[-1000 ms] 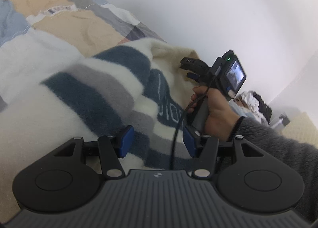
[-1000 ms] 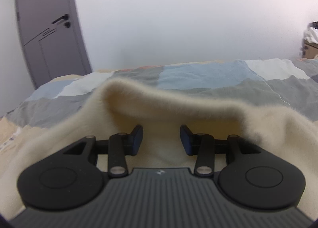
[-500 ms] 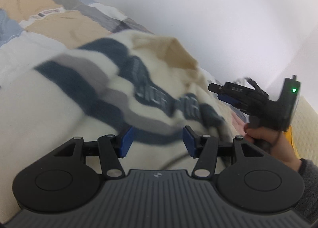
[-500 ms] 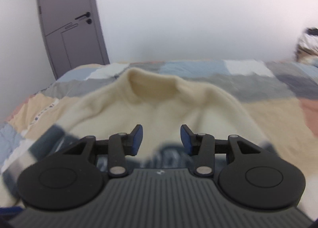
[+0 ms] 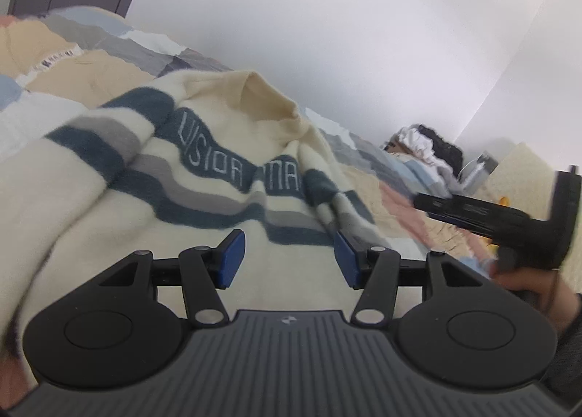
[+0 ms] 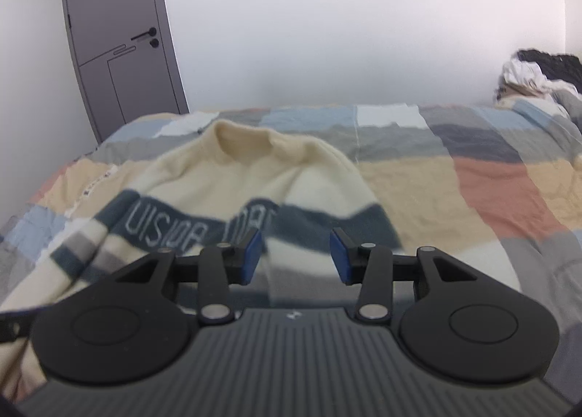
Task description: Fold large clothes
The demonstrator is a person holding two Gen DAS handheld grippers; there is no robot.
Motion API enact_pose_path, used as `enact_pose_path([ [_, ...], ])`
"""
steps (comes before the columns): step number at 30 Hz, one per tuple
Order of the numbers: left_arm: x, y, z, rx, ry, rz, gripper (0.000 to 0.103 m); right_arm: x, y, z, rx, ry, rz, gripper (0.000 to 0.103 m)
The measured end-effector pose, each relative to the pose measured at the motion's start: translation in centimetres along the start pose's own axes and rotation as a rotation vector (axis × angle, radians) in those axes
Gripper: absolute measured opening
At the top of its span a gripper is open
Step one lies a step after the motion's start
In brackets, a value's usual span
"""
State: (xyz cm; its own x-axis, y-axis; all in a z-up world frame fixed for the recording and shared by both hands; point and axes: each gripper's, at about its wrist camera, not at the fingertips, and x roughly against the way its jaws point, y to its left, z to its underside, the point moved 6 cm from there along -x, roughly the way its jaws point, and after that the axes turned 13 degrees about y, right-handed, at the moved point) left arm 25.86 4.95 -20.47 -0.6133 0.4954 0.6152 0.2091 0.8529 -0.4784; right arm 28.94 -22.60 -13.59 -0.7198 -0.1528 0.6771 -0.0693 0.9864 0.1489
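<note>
Jaws of both grippers stand apart with nothing clamped between them. Seen from its own wrist camera, the left gripper (image 5: 287, 259) hangs over the lower body of the cream sweater (image 5: 203, 169), which lies spread on the patchwork bed (image 5: 109, 64) with its collar toward the far wall. Navy and grey stripes cross its chest, one bearing pale lettering. Off to that view's right, a hand (image 5: 523, 277) grips the right gripper (image 6: 294, 253), whose own camera looks over the sweater's (image 6: 291, 159) striped chest. A clothes pile (image 6: 538, 71) sits at the bed's far right.
</note>
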Motion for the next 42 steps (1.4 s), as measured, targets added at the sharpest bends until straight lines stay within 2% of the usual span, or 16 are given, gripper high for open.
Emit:
enact_pose_path([
  [6, -0.8, -0.6, 1.7, -0.004, 0.064, -0.052, 0.06, 1.3, -4.0, 3.4, -0.142, 0.083, -0.007, 0.045],
  [10, -1.3, 0.1, 3.4, 0.036, 0.109, -0.083, 0.06, 0.0, -5.9, 5.9, -0.236, 0.158, 0.045, 0.047],
  [13, -2.1, 0.4, 3.8, 0.034, 0.128, -0.105, 0.06, -1.0, -7.5, 7.0, -0.347, 0.179, 0.056, 0.062],
  [15, -3.0, 0.6, 3.5, 0.021, 0.131, -0.124, 0.06, -1.9, -8.5, 7.7, -0.409, 0.196, 0.091, 0.08],
  [17, -4.0, 0.7, 3.2, 0.007, 0.133, -0.138, 0.06, -2.8, -9.5, 8.3, -0.439, 0.227, 0.153, 0.08],
  [22, -6.5, 1.3, 2.5, -0.006, 0.156, -0.162, 0.06, -3.0, -12.4, 8.9, -0.531, 0.202, 0.243, 0.08],
  [29, -7.5, 1.9, 2.0, 0.014, 0.137, -0.156, 0.06, -5.3, -12.7, 10.6, -0.589, 0.288, 0.167, 0.081],
  [34, -7.5, 2.6, 1.7, 0.067, 0.135, -0.138, 0.06, -6.1, -12.7, 10.7, -0.598, 0.304, 0.162, 0.082],
  [37, -7.4, 2.4, 1.8, 0.05, 0.146, -0.139, 0.06, -5.9, -11.6, 10.4, -0.54, 0.304, 0.183, 0.07],
  [39, -7.5, 2.0, 1.9, -0.002, 0.149, -0.166, 0.06, -5.6, -10.7, 10.3, -0.492, 0.302, 0.186, 0.053],
  [40, -7.4, 1.8, 2.0, -0.011, 0.149, -0.17, 0.06, -5.4, -10.4, 10.2, -0.476, 0.302, 0.181, 0.047],
  [41, -7.4, 1.7, 2.1, -0.013, 0.154, -0.165, 0.06, -5.2, -10.1, 10.2, -0.459, 0.303, 0.182, 0.036],
  [42, -7.4, 1.6, 2.2, -0.013, 0.156, -0.16, 0.06, -5.1, -10.0, 10.0, -0.447, 0.306, 0.177, 0.016],
])
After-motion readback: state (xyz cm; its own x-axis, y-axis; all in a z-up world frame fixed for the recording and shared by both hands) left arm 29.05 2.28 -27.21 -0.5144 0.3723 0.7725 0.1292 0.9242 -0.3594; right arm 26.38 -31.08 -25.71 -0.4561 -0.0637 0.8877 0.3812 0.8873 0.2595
